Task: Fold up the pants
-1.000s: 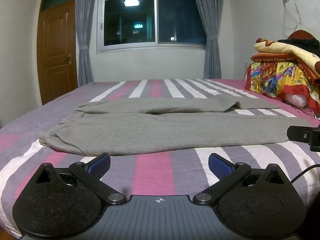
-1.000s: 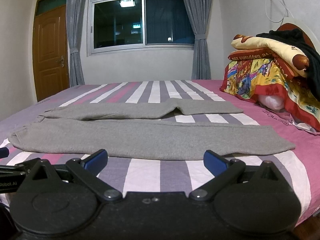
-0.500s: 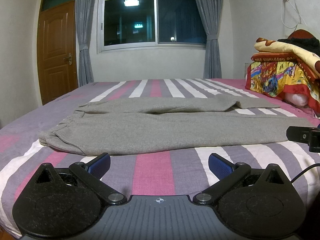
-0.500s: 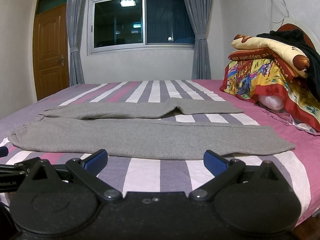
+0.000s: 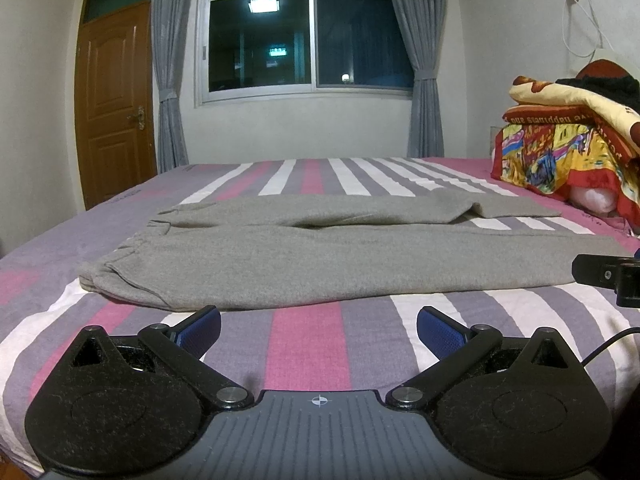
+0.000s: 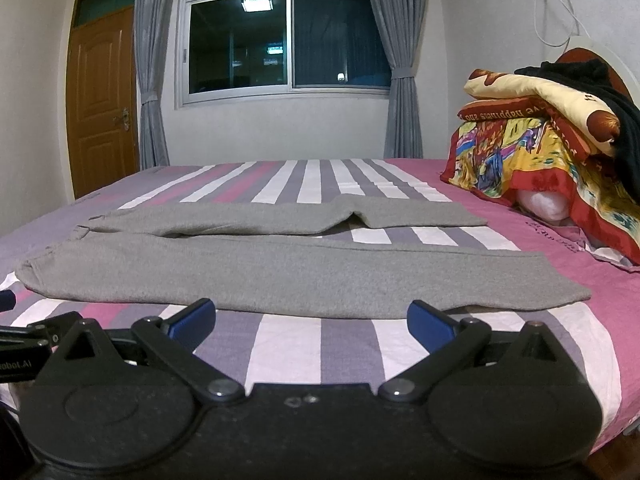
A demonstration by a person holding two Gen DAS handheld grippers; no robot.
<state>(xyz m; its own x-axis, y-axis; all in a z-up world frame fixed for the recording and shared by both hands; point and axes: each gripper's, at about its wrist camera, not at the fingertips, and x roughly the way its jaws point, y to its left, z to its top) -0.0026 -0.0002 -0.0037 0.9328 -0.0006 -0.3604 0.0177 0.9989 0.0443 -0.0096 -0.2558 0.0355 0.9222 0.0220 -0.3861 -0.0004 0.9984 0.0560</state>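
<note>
Grey pants [image 5: 320,260] [image 6: 280,272] lie flat on the striped bed [image 5: 308,352] [image 6: 288,344], waistband to the left, two legs running right with a gap between them. My left gripper [image 5: 319,330] hovers open just in front of the near leg's front edge, toward the waist end, nothing between its blue pads. My right gripper [image 6: 311,322] is open too, low over the bed before the near leg's middle and hem end, its fingers empty. A part of the right gripper [image 5: 608,276] shows at the right edge of the left wrist view.
A pile of colourful folded quilts and a pillow [image 6: 552,168] [image 5: 568,152] sits at the bed's right end. A window with grey curtains [image 5: 304,40] and a brown door [image 5: 114,96] are on the far wall. A black cable [image 5: 608,344] trails at the right.
</note>
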